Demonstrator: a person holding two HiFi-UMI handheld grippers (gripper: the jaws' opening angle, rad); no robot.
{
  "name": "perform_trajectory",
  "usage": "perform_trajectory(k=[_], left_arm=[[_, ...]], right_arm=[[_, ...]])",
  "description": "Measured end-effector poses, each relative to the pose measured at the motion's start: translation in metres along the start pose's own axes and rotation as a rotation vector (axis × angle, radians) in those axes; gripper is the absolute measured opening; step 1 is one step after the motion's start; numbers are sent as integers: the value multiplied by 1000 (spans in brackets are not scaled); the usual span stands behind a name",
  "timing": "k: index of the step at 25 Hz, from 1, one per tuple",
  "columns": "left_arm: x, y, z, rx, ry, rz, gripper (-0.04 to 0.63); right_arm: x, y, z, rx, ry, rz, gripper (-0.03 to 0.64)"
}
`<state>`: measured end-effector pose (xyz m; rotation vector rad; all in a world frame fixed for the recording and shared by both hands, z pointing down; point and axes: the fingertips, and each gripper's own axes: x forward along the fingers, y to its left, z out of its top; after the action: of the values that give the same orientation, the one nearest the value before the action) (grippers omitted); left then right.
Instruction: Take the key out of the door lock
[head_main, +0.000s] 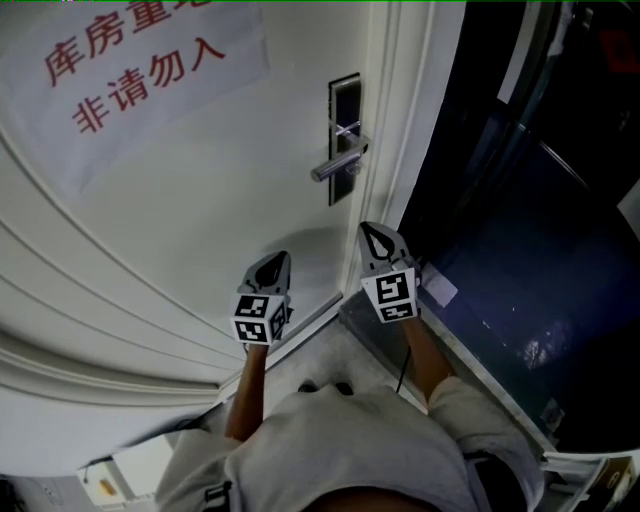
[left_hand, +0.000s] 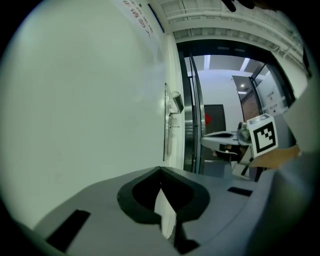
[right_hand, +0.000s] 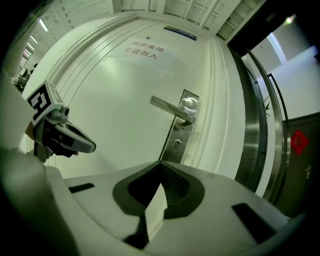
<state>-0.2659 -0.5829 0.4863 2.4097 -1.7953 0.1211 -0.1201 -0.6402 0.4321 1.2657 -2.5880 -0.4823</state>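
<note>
Right gripper view: key beyond tool

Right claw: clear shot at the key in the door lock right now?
Probably yes. The right claw faces the lock plate, and nothing stands between it and the key below the lever handle. It is shut and short of the key, so it must open first.
</note>
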Motion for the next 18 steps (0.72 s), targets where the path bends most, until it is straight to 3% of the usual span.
perform_trajectory(k=[13,18], left_arm=[[0,-5,-12,-25,22,-23,18],[-2,-5,-17,-31,31,-25,18]], right_arm=[[49,-34,39,-250,-5,3,21],[60,-38,41,-503,16,-28,21]])
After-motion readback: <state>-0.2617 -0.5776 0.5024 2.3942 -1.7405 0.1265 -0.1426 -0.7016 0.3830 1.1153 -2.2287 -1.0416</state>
